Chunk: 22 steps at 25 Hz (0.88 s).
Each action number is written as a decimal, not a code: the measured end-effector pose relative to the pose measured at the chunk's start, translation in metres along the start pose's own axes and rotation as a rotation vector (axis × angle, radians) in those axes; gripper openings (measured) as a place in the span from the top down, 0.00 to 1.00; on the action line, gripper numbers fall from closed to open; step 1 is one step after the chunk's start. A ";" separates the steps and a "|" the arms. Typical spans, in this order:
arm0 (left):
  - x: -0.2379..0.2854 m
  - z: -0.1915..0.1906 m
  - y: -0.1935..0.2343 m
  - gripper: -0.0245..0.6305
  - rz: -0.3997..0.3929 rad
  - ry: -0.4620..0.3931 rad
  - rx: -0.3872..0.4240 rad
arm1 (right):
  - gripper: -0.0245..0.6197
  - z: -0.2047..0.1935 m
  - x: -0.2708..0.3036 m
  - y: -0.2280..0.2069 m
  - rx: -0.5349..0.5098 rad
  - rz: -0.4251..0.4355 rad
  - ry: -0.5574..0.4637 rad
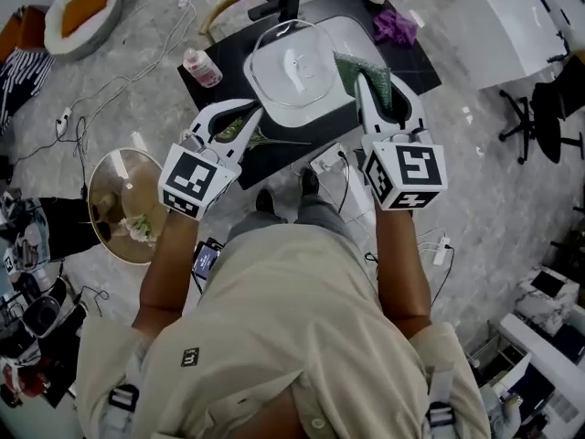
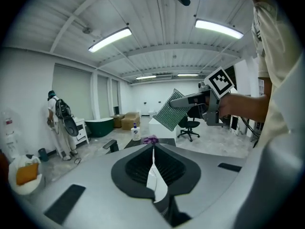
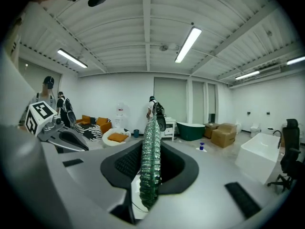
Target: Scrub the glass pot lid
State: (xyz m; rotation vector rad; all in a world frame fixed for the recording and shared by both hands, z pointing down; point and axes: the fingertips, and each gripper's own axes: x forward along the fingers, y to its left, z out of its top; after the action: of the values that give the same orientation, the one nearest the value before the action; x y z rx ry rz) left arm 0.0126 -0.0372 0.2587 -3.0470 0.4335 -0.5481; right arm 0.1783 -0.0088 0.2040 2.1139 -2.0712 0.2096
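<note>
Left gripper (image 1: 243, 120): jaws pressed together, nothing made out between them, held over the near-left edge of the black sink counter (image 1: 234, 60). Clear glass pot lid (image 1: 294, 67) lies flat over the white basin (image 1: 353, 33) at counter centre. Right gripper (image 1: 380, 86) is clamped on a green mesh scouring pad (image 1: 371, 73), over the counter's right part, by the lid's right edge.

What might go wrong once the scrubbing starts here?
The green scrub pad is pinched along one edge in the right gripper and sticks out well past it, so it may fold or slip out under pressure. The glass lid seems to lie loose over the sink; a push might slide it. Cables lie near the person's feet, a possible trip hazard.
</note>
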 end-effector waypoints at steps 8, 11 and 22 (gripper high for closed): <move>0.029 -0.007 0.018 0.93 0.150 0.073 -0.059 | 0.83 -0.032 0.077 -0.028 0.027 0.167 0.061; 0.034 -0.014 0.027 0.93 0.199 0.098 -0.079 | 0.83 -0.044 0.102 -0.031 0.024 0.212 0.084; 0.035 -0.060 0.061 0.93 0.324 0.199 -0.156 | 0.83 -0.109 0.213 -0.025 0.011 0.277 0.185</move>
State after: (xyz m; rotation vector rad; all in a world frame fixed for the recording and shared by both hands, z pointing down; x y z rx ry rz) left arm 0.0073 -0.1039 0.3229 -2.9769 0.9975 -0.8330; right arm 0.2105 -0.1914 0.3571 1.7317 -2.2447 0.4359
